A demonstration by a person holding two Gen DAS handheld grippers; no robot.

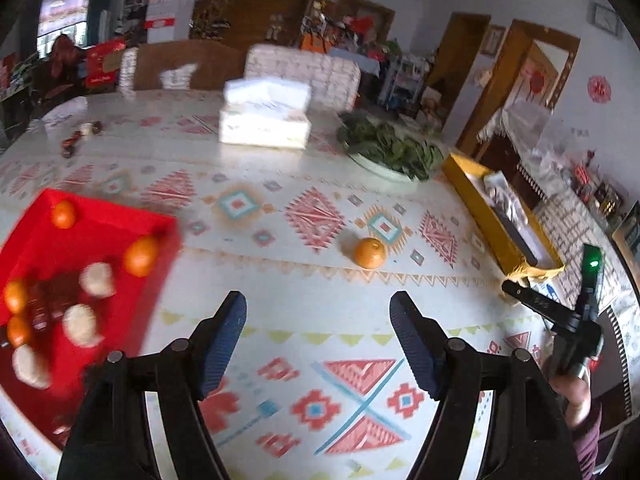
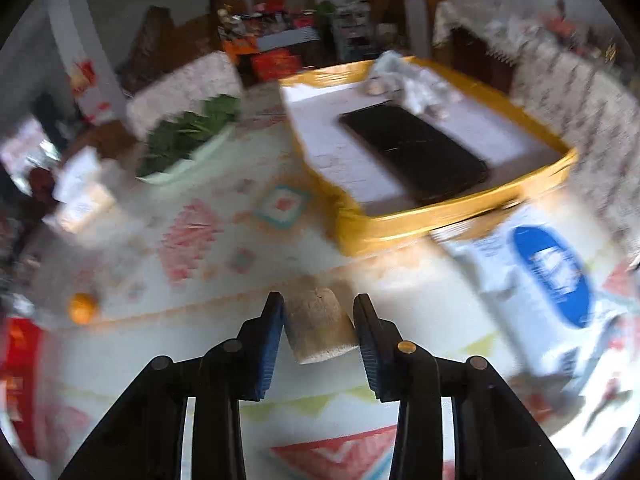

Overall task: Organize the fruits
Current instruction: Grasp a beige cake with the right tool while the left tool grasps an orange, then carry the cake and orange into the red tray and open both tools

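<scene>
Right tongs (image 2: pixel 318 320) gripping beige fruit (image 2: pixel 320 330) — left view only, red tray (image 1: pixel 108 236), lone orange (image 1: pixel 370 253)

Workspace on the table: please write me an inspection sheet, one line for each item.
Surface: table under a patterned cloth.
Job's things: red tray holding oranges and pale brown fruits; one loose orange on the cloth; one pale brown fruit between the right tongs.
Clutter: tissue box, bowl of greens, yellow box with a black flat thing inside, white and blue bag.
Grippers: left tongs open, empty; right tongs closed on the fruit.
Cables: nothing seen.
Surroundings: cluttered room, chairs, doorways.
</scene>
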